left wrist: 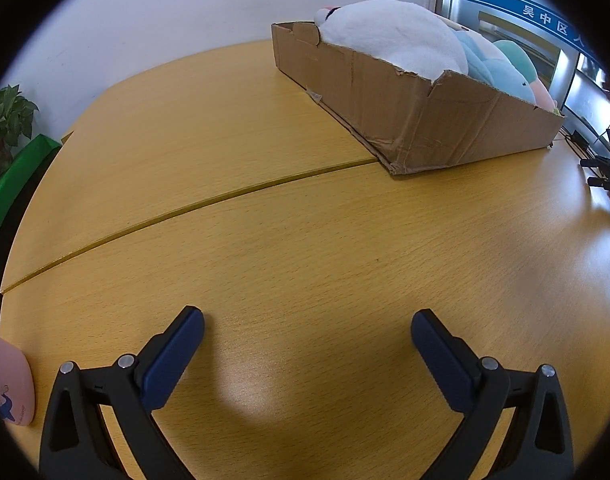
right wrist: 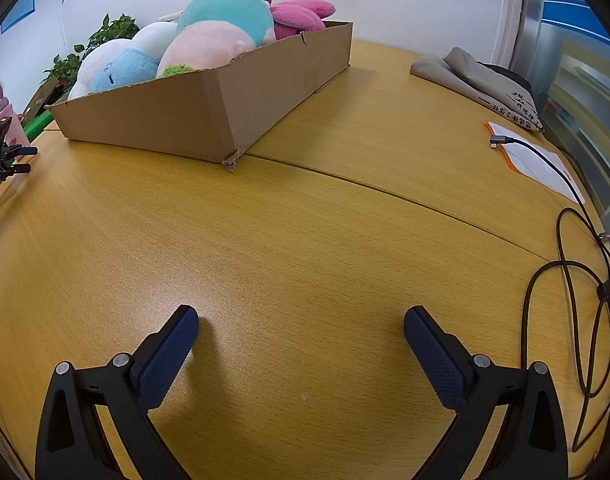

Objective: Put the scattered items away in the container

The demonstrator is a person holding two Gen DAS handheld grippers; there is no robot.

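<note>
A shallow cardboard box (left wrist: 425, 116) sits at the far right of the wooden table (left wrist: 265, 240) in the left wrist view, filled with plush toys: a large white one (left wrist: 389, 36) and pale blue and teal ones behind it. The right wrist view shows the same box (right wrist: 193, 112) at upper left, holding teal (right wrist: 229, 10), pink (right wrist: 203, 48), magenta (right wrist: 301, 16) and white-and-blue (right wrist: 117, 66) plush toys. My left gripper (left wrist: 307, 326) hangs open over bare tabletop, nothing between its blue pads. My right gripper (right wrist: 301, 324) is likewise open and empty, well short of the box.
A pink object (left wrist: 9, 388) lies at the table's left edge by my left gripper. A black stand (right wrist: 1, 160) is left of the box. A grey bag (right wrist: 477, 76), papers (right wrist: 537, 160) and a looping black cable (right wrist: 569, 280) occupy the right side. A potted plant (left wrist: 5, 120) stands beyond the table.
</note>
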